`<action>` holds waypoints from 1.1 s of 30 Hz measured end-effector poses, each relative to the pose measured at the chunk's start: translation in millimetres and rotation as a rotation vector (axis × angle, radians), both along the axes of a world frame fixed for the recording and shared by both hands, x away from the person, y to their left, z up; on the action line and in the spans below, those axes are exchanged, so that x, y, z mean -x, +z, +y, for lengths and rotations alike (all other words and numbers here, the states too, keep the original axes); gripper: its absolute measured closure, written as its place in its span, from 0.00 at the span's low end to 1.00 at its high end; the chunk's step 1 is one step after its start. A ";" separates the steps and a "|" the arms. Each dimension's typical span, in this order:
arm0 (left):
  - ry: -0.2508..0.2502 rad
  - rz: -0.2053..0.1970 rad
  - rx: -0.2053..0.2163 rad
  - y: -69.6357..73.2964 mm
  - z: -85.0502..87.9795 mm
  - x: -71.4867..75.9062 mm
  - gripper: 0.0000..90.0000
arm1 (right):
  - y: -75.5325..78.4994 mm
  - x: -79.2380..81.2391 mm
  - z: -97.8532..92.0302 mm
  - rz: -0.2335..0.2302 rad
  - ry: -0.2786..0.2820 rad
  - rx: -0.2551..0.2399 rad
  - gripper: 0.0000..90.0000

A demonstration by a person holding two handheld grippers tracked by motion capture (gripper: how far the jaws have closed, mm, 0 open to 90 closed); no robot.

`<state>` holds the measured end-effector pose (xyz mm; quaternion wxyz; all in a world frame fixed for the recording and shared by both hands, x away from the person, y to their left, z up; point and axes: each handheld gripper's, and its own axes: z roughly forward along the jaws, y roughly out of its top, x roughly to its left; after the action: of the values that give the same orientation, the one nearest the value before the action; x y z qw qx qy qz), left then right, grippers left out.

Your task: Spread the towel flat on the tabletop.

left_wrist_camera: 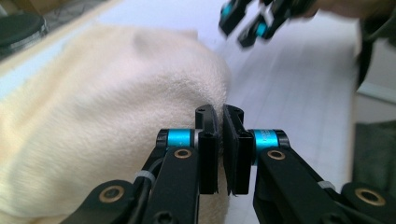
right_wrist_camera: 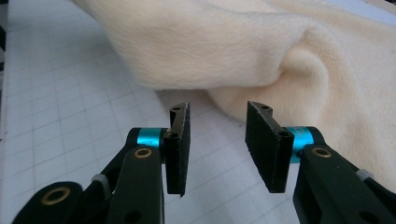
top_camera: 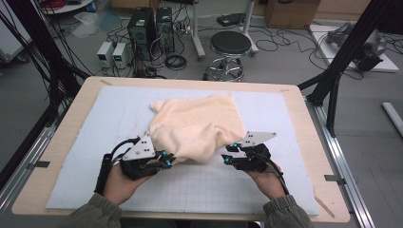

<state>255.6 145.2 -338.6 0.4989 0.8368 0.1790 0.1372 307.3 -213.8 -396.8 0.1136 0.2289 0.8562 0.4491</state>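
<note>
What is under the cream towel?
The towel lies crumpled on a pale gridded mat that covers the table. Mat shows all round it and under its lifted near edge. Whatever lies beneath the rest is covered.

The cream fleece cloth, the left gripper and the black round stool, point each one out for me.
cream fleece cloth (top_camera: 199,121): high view, middle of its top surface.
left gripper (left_wrist_camera: 220,135): left gripper view, between the tips of its jaws, shut on the cloth's edge.
black round stool (top_camera: 230,42): high view, seat centre.
</note>
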 end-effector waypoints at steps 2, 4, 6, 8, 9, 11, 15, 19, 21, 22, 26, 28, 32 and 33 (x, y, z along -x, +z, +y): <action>0.005 -0.013 0.031 11.3 6.2 2.2 0.94 | -1.5 1.5 3.8 -0.003 0.015 0.010 0.67; 0.031 -0.027 0.027 14.4 11.4 -1.8 0.94 | -5.5 0.3 7.8 -0.001 0.022 0.022 0.67; 0.069 -0.006 0.037 7.9 18.7 -12.7 0.94 | -11.0 -2.7 11.6 0.016 0.027 0.026 0.66; 0.122 0.029 0.053 -5.6 27.3 -26.3 0.94 | -16.7 -6.1 15.7 0.020 0.029 0.051 0.65; 0.151 0.046 0.052 -13.2 31.3 -33.6 0.94 | -19.7 -8.5 17.8 0.015 0.032 0.064 0.64; 0.207 0.063 0.027 -27.6 37.2 -48.2 0.94 | -25.9 -14.4 22.8 0.013 0.033 0.081 0.64; 0.269 0.098 -0.010 -49.5 42.3 -70.2 0.94 | -38.9 -28.8 35.8 0.025 0.029 0.103 0.64; 0.264 0.115 -0.013 -56.7 43.6 -74.8 0.94 | -45.2 -34.7 41.7 0.000 0.038 0.133 0.87; 0.257 0.104 -0.006 -54.0 43.6 -70.7 0.94 | -42.2 -34.6 37.8 0.023 0.042 0.117 0.93; 0.252 0.096 -0.003 -51.6 44.4 -68.1 0.94 | -40.5 -34.3 35.3 0.033 0.046 0.107 0.94; 0.239 0.066 0.019 -38.5 49.9 -56.3 0.94 | -26.7 -24.1 24.4 0.025 0.072 0.099 0.94; 0.234 0.047 0.026 -30.2 53.2 -51.4 0.94 | -15.6 -14.6 13.6 0.020 0.089 0.081 0.95; 0.233 0.034 0.034 -20.8 55.2 -50.1 0.94 | 4.7 -4.0 -6.2 0.001 0.086 0.024 0.95; 0.237 0.029 0.036 -19.2 55.2 -50.7 0.94 | 10.7 -1.5 -9.9 -0.003 0.083 0.013 0.95</action>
<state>306.2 200.5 -357.8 0.4916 0.8025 0.2862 0.1799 308.8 -223.7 -386.1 0.0976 0.1916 0.8676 0.4483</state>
